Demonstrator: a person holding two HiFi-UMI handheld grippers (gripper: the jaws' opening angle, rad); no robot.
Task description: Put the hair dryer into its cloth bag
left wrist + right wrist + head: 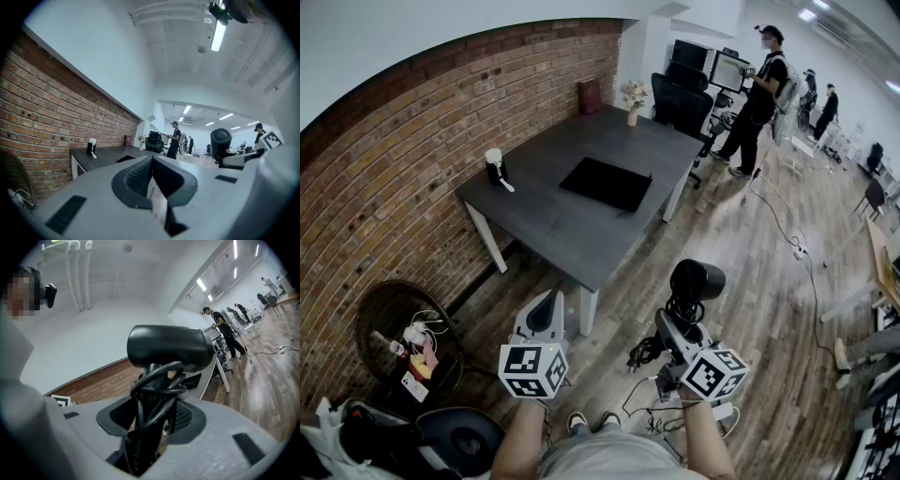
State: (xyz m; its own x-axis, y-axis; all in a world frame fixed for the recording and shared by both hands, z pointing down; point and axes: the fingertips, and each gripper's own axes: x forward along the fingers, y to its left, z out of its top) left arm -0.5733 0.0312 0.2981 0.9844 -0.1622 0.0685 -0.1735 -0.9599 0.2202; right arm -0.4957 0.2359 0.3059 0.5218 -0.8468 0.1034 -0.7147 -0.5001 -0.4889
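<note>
A black hair dryer [694, 284] [168, 348] stands upright in my right gripper [675, 330] [152, 420]. The jaws are shut on its handle, with the coiled black cord wound round it. The flat black cloth bag [607, 183] [125, 159] lies on the dark grey table [553, 225] some way ahead of both grippers. My left gripper [546, 314] [151, 180] is held level beside the right one, shut with nothing between its pads. Both grippers hang over the wooden floor, short of the table's near corner.
A small black-and-white object [495, 167] stands at the table's left edge, a vase of flowers [632, 97] at its far end. A brick wall [403, 178] runs along the left. A round basket [403, 328] sits on the floor at left. Cables [652, 403] lie near my feet. People [759, 94] stand far off.
</note>
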